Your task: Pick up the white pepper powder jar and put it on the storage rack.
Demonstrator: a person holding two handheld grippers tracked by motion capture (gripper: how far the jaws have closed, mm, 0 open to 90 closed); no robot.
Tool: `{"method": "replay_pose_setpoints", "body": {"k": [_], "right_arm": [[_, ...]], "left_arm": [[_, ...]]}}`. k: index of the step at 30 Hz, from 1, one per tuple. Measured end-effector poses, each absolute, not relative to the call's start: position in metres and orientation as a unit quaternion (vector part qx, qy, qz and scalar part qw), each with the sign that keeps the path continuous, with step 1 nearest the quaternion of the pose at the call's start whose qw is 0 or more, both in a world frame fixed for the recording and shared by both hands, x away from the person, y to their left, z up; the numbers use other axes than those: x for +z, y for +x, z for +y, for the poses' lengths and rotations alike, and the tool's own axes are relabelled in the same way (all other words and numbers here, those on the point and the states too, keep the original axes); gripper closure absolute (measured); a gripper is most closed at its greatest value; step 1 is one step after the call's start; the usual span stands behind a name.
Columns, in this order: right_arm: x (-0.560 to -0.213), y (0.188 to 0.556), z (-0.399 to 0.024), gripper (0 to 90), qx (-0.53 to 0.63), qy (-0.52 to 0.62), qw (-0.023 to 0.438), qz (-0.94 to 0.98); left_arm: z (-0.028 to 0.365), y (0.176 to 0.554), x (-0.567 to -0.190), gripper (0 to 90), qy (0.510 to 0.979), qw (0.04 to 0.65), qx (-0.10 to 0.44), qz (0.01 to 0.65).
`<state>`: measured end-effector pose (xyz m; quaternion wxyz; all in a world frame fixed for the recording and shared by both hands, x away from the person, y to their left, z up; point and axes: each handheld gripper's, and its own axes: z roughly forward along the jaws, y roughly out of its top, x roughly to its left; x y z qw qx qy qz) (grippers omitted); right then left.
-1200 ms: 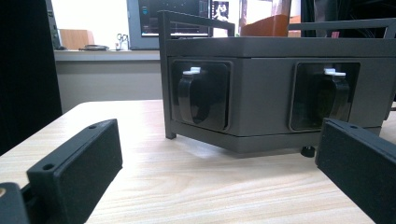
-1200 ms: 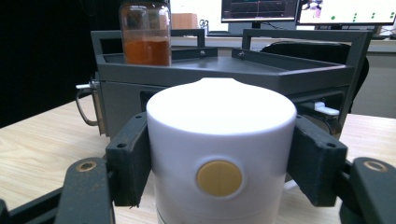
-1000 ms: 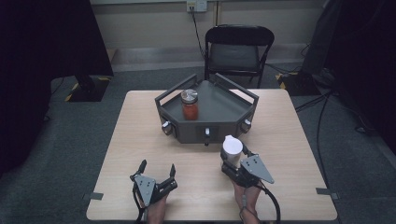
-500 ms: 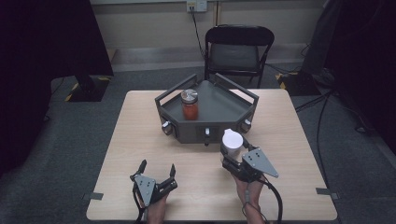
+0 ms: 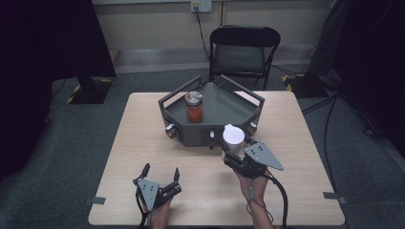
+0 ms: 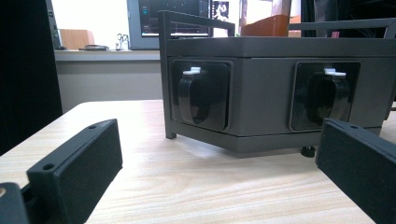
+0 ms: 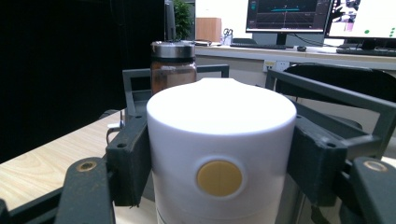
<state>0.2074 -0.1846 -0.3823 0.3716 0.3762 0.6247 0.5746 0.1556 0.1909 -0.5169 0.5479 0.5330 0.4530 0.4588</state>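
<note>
right gripper (image 5: 232,153) clamps white canister (image 7: 219,154) | left gripper (image 5: 161,172) gapes | tray (image 5: 224,102): red-filled jar (image 5: 194,107) (metal lid)

A smooth, matt white plastic canister (image 7: 221,161) sits between matt black fingers (image 7: 127,158); the desk (image 5: 143,138) is pale wood grain, the tray (image 5: 224,107) matt grey.

A white cylindrical container (image 7: 221,154) with a round yellow spot on its near face sits clamped between the right gripper (image 7: 219,161)'s two black jaws, one pressing each side. Beyond it, to the left, a jar with a metal lid (image 7: 173,65) stands inside a dark grey railed tray (image 7: 327,93); its contents look reddish-brown, though dimly lit. Monitors (image 7: 289,16) glow far behind.
</note>
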Motion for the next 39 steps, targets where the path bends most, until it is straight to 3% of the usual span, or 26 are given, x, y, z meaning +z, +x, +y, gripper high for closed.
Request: {"method": "replay_pose_setpoints", "body": {"k": [39], "right_arm": [[-0.319, 0.262, -0.163, 30.3, 0.579, 0.361, 0.386, 0.621]], "left_arm": [[0.192, 0.156, -0.517, 0.0, 0.535, 0.550, 0.456, 0.451]]}}
